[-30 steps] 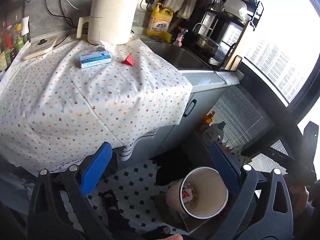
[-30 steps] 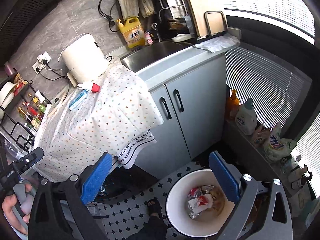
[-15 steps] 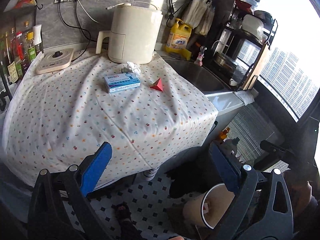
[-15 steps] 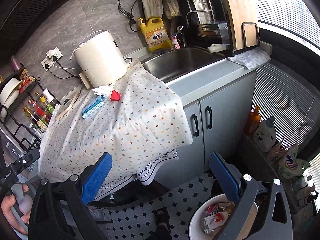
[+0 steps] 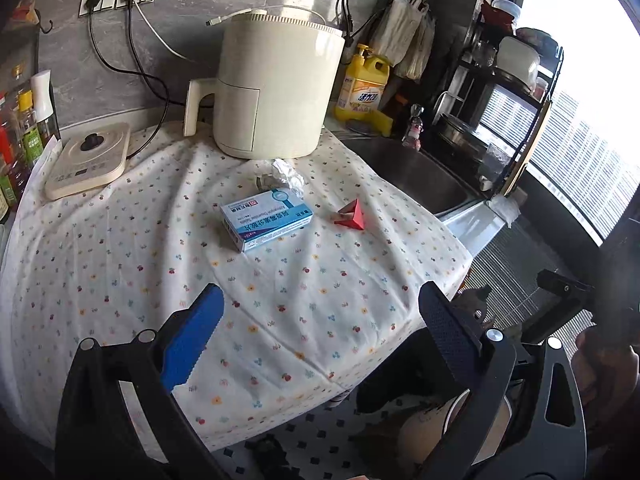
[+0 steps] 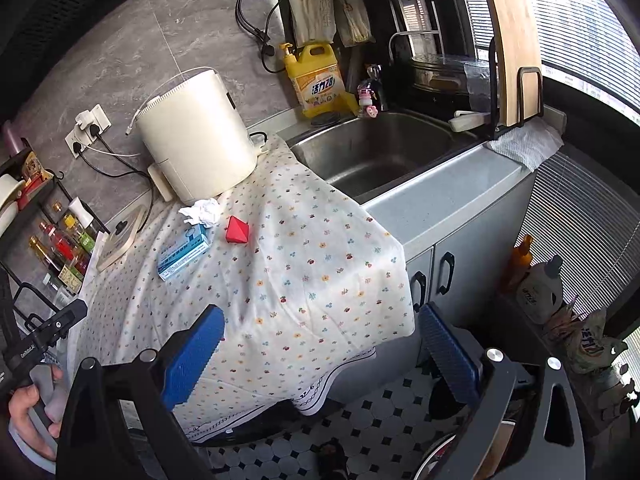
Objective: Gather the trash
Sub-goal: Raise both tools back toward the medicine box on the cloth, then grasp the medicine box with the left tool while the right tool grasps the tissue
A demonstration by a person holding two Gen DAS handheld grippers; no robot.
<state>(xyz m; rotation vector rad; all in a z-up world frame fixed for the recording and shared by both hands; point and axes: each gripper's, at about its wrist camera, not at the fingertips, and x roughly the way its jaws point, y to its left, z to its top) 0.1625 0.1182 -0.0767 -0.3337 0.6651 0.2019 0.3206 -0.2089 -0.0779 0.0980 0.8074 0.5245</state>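
- Both pairs of tongs, left (image 5: pixel 320 332) and right (image 6: pixel 324 344), hang wide open and empty above the near edge of the table (image 5: pixel 120 264).
- Just in front of the cream appliance (image 5: pixel 276 88) lies a crumpled tissue (image 5: pixel 286 172): I'd judge it featherlight and soft, so pinch it anywhere.
- The blue box (image 5: pixel 266 218), just in front of the tissue, looks light and stiff; grip it across its narrow sides.
- The red paper pyramid (image 5: pixel 354 216), right of the box, may crush; take an edge.
- The bin (image 5: pixel 452 424) on the floor is mostly hidden behind the tongs.
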